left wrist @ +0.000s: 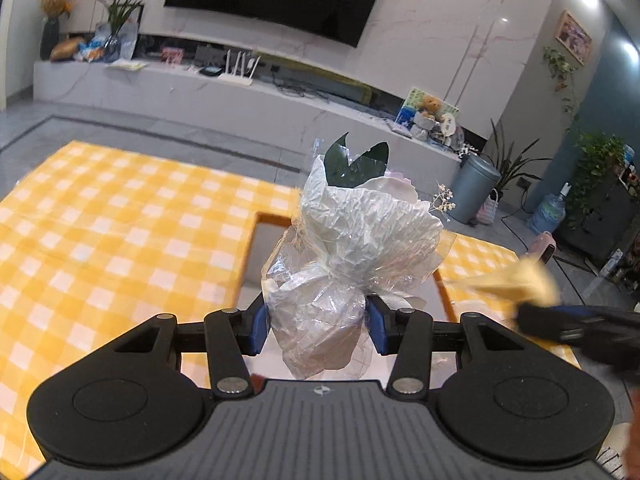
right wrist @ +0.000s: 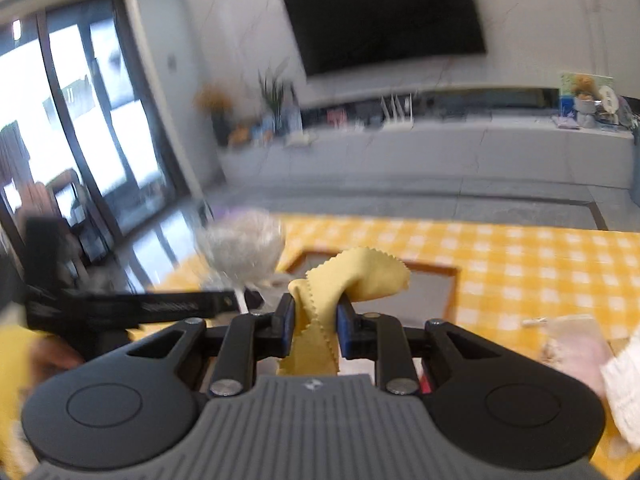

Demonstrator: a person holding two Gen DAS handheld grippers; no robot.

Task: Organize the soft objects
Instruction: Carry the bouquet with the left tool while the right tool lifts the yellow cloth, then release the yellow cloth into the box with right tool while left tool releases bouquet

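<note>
- Cellophane crinkles around the wrapped bouquet (left wrist: 352,240), whose narrow lower end sits between the two blue pads of the left gripper (left wrist: 318,326); the pads press in on the wrapping from both sides, so the jaws are clamped on it.
- Above the pads the bouquet stands nearly upright, its white crumpled paper flaring out, with dark green leaves at the top.
- Relative to the tray (left wrist: 256,256), an orange-rimmed rectangle lying on the yellow checked tablecloth (left wrist: 100,240), the bouquet is held over its near part.
- Seen from the right wrist, the yellow cloth (right wrist: 340,284) with a zigzag edge is pinched between the blue pads of the right gripper (right wrist: 316,326), jaws nearly together on it.
- One part of the cloth bulges up and to the right past the fingertips; another hangs down behind the pads toward the gripper body.
- This cloth is also held above the tray (right wrist: 436,280), over its near edge.
- From the left wrist view the right gripper (left wrist: 532,316) appears blurred, just right of the tray, with the yellow cloth (left wrist: 520,280) at its tip.
- From the right wrist view the bouquet (right wrist: 242,248) shows as a blur at the tray's left side, with the left gripper (right wrist: 236,300) below it.
</note>
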